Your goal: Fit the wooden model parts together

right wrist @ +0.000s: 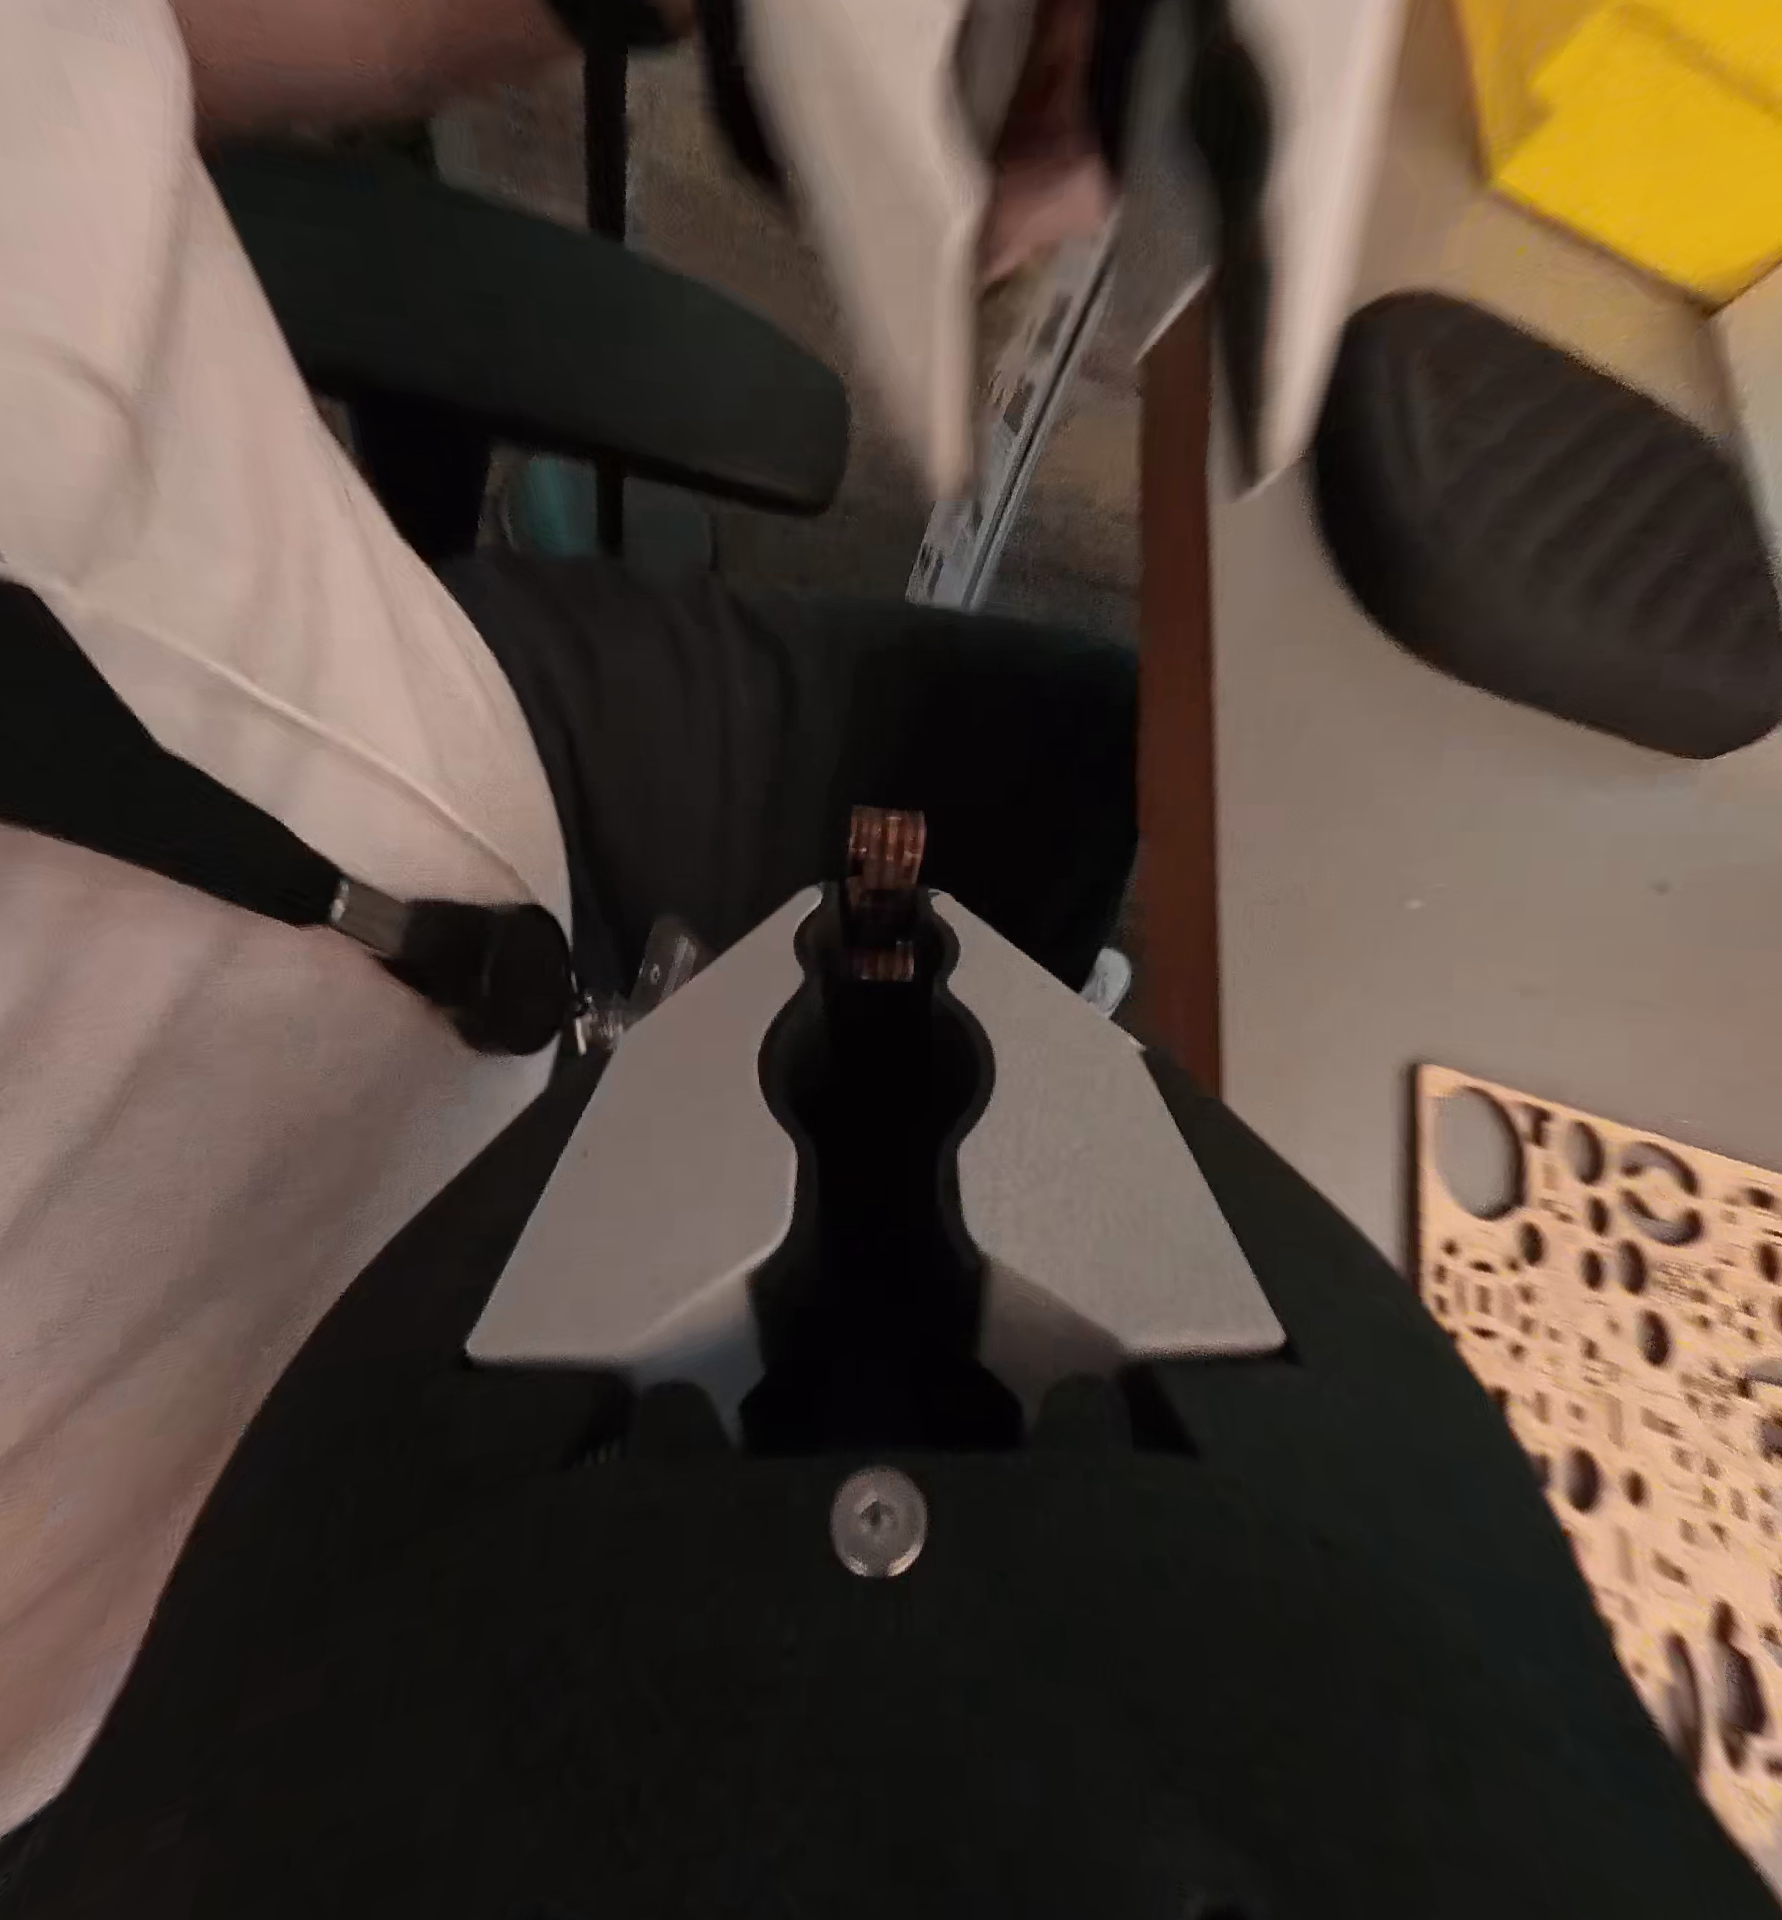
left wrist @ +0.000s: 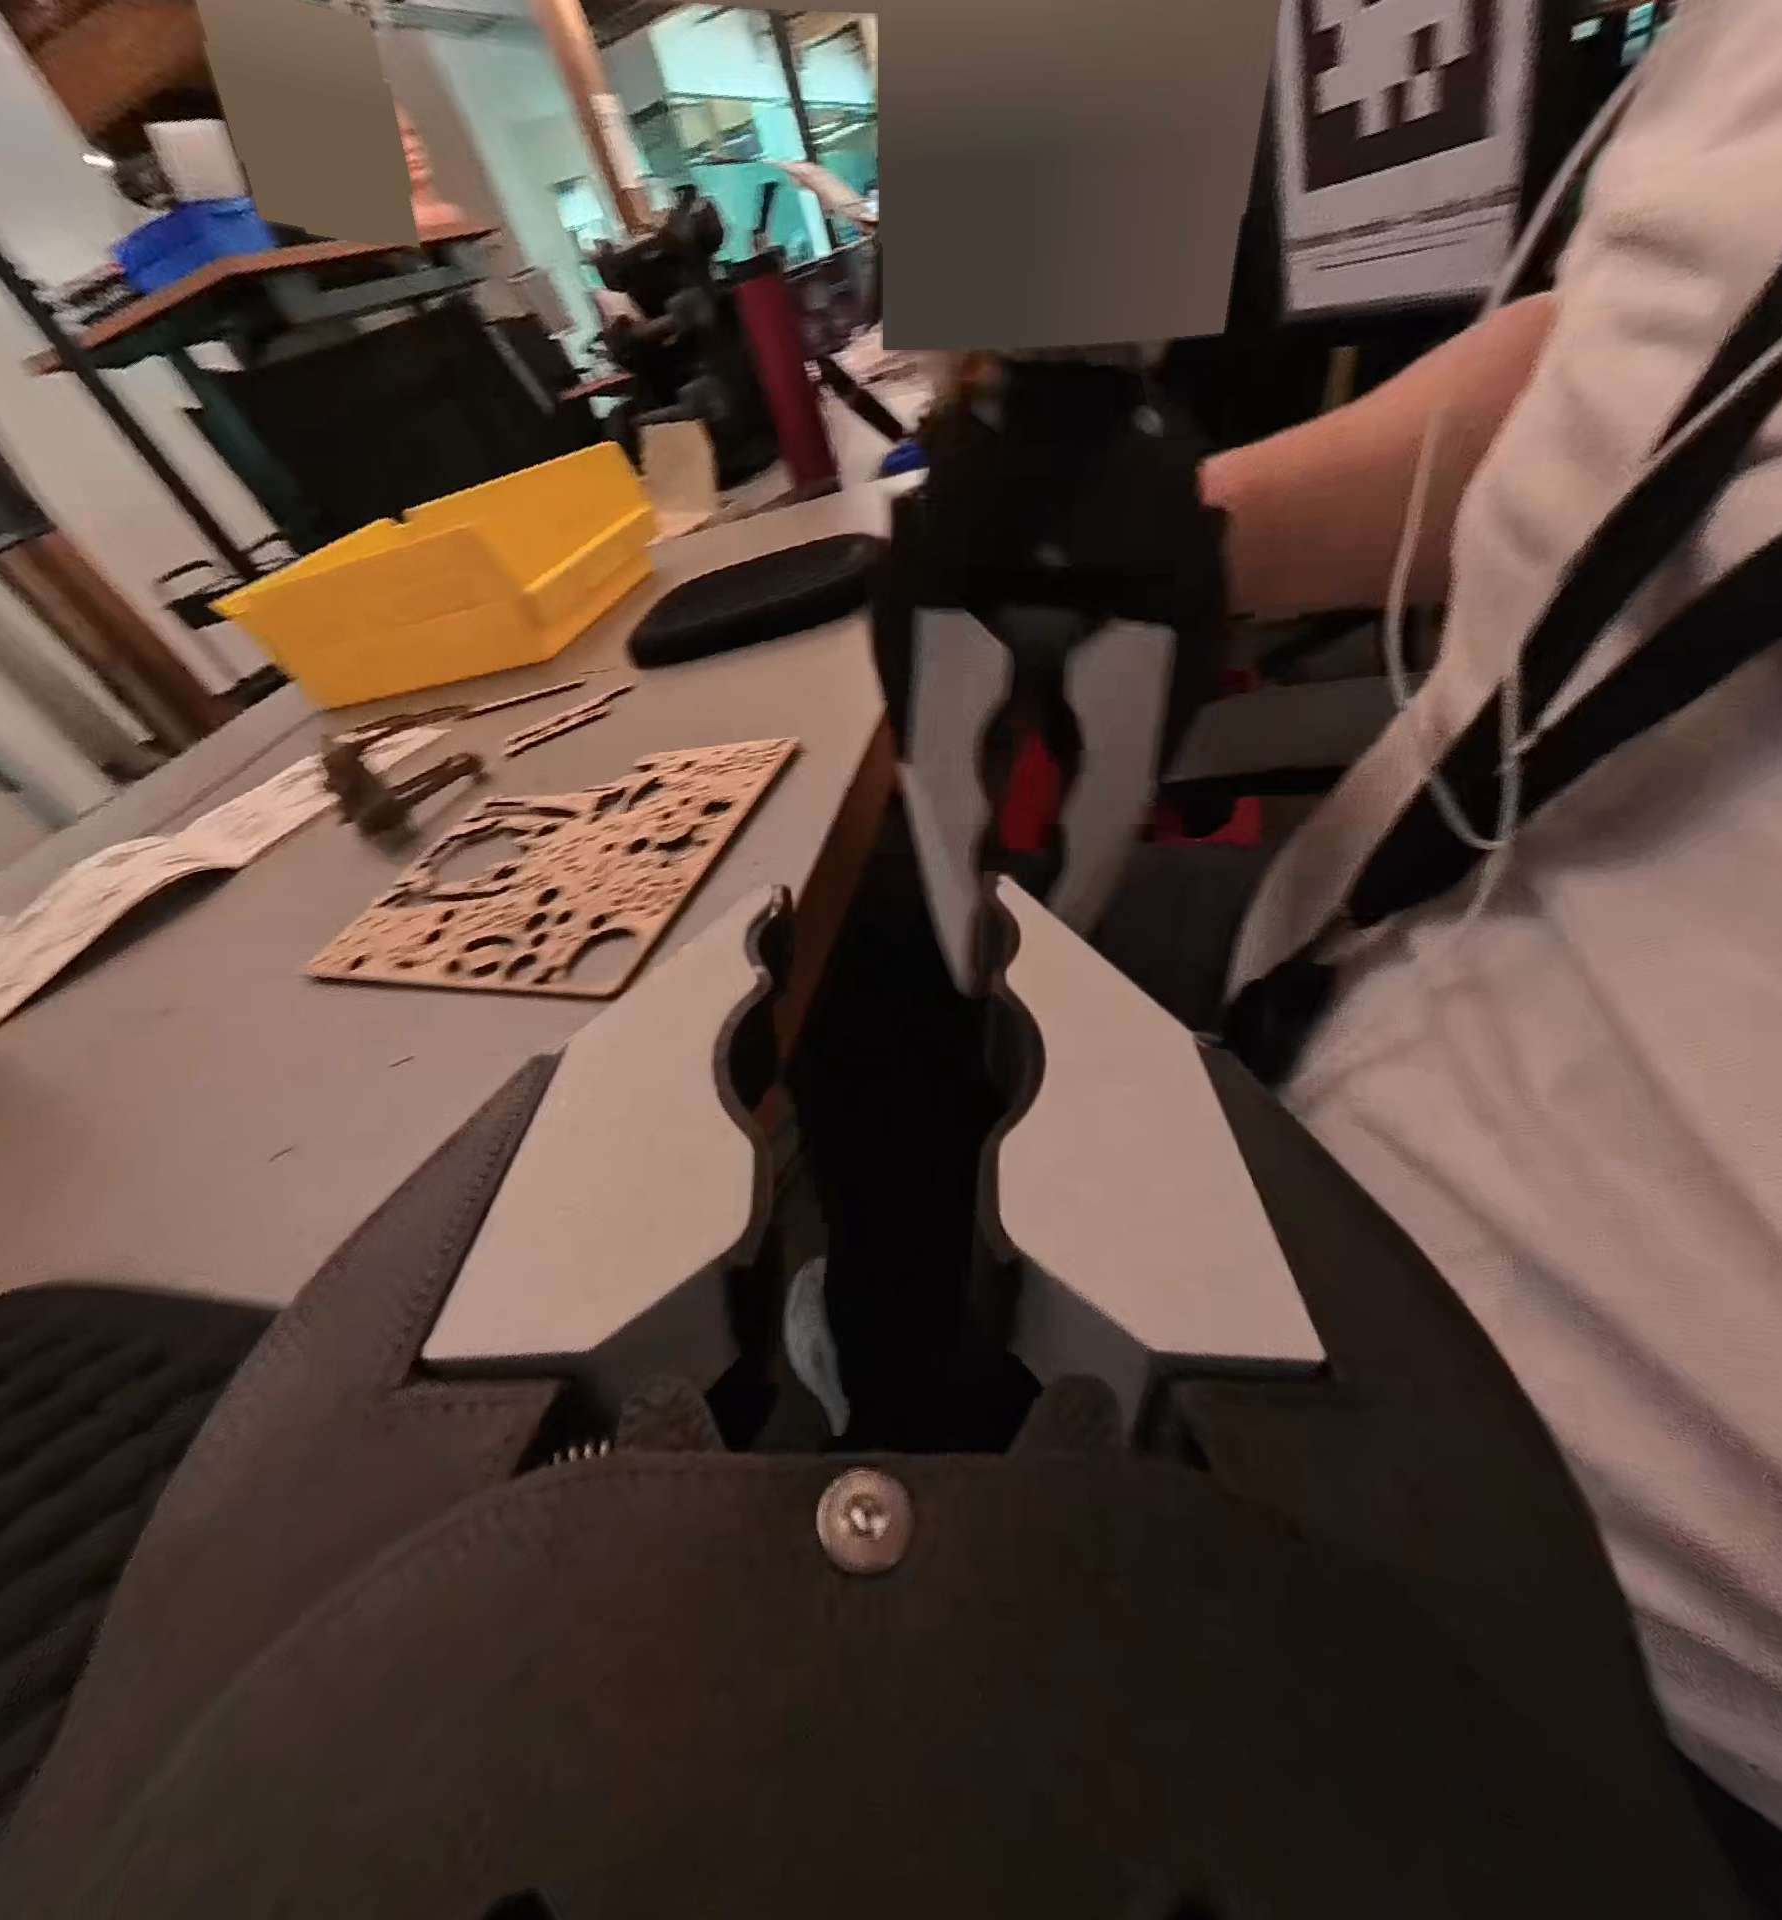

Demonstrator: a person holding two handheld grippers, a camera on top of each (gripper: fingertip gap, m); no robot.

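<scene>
Markings: a black-and-white square-pattern marker board (left wrist: 1396, 135) stands beyond the left gripper, upper right; a printed instruction sheet (left wrist: 139, 873) lies on the table (left wrist: 191, 1143) to its left (wording not reproduced).
Left gripper (left wrist: 892, 914): jaws apart, nothing between them; the tips hang off the table's near edge, next to the other tool's fingers.
Right gripper (right wrist: 879, 902): jaws nearly together, clamped on a small wooden part (right wrist: 885, 883) that projects past the tips (layered brown edge visible).
Right gripper pose: held over the person's lap, off the table, which lies to its right.
Wooden sheet (left wrist: 565, 883): flat on the table, ahead-left of the left gripper, many cut-outs.
Partial model (left wrist: 388, 779): dark, blurred, just beyond the sheet.
Yellow bin (left wrist: 451, 592): farther back on the table.
Black pad (left wrist: 752, 603): beside the bin, near the table edge.
</scene>
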